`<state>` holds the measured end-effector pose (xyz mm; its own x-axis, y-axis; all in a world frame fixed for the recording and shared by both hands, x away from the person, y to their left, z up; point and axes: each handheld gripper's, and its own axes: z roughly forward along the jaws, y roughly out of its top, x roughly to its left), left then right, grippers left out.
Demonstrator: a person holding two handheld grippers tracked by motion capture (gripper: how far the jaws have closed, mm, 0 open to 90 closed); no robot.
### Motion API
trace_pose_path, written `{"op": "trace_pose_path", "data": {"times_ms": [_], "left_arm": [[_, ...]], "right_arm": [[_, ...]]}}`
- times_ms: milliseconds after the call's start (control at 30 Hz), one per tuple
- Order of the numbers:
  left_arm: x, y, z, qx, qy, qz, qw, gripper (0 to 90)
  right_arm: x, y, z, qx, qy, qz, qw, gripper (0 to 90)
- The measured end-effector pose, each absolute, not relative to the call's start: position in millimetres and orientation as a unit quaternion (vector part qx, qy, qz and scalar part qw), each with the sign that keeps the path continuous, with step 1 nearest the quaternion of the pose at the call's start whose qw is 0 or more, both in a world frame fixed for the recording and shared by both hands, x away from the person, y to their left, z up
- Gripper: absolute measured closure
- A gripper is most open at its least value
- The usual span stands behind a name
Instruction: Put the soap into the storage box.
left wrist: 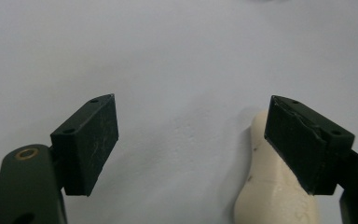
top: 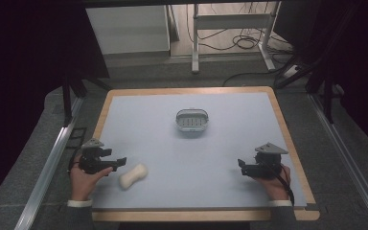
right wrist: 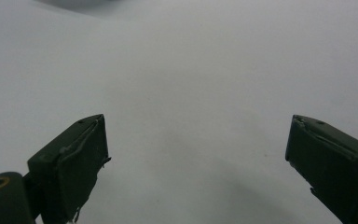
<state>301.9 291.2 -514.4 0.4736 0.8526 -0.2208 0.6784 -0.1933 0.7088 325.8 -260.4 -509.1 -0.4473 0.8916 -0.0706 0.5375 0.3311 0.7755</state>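
A cream, peanut-shaped bar of soap [top: 133,176] lies on the pale blue mat near its front left. My left gripper [top: 120,163] rests just left of it, jaws wide open and pointing right. In the left gripper view the soap [left wrist: 270,191] lies partly behind the right-hand jaw, not between the pads. A grey soap dish [top: 191,120] with a slotted floor sits at the middle of the mat, toward the back. My right gripper [top: 241,166] rests near the mat's front right, pointing left, open with only bare mat [right wrist: 196,154] between its jaws.
The mat [top: 191,153] lies on a wooden board [top: 287,134] with a raised rim. Metal rails [top: 48,167] run along both sides. Table legs and cables [top: 239,43] stand on the floor beyond the far edge.
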Motion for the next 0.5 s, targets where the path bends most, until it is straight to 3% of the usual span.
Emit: {"op": "trace_pose_path", "data": {"times_ms": [500], "left_arm": [[301.9, 285.7, -514.7, 0.772, 0.494, 0.115, 0.382, 17.9]], "right_arm": [[324.4, -265.2, -509.3, 0.464, 0.773, 0.352, 0.253, 6.0]]}}
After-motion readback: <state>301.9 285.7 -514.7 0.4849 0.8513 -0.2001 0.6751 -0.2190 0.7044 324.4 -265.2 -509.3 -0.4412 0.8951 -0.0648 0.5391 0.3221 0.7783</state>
